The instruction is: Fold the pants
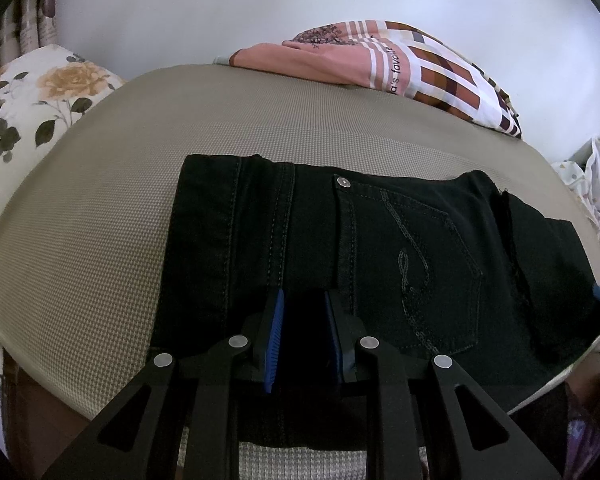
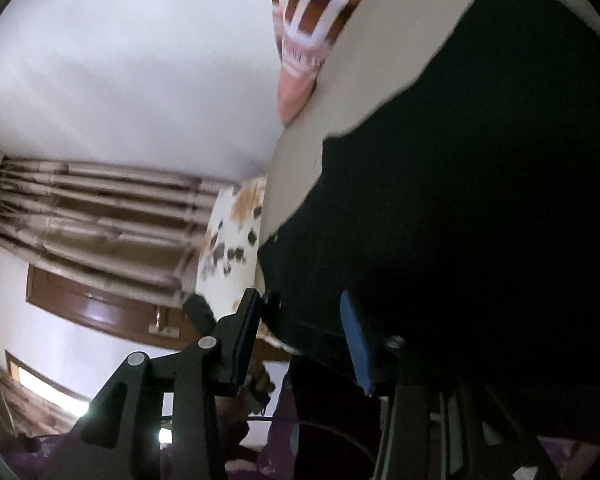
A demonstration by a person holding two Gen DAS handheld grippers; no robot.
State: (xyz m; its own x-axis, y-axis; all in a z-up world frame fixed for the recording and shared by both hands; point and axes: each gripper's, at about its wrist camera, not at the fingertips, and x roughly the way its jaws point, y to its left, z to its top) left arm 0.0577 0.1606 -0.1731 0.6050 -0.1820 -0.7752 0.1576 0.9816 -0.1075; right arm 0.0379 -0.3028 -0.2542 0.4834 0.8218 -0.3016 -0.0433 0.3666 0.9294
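Pants [image 1: 380,248]: black, folded, lying on the beige bed [image 1: 100,220].
Left gripper [image 1: 304,332]: fingers pinching the pants' near edge.
Right gripper [image 2: 300,336]: fingers spread, pants' edge between them.

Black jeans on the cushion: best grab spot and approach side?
Judging by the left wrist view: the near folded edge of the black jeans, approached from the front. It overhangs the beige cushion, so jaws can straddle it; elsewhere the fabric lies flat.
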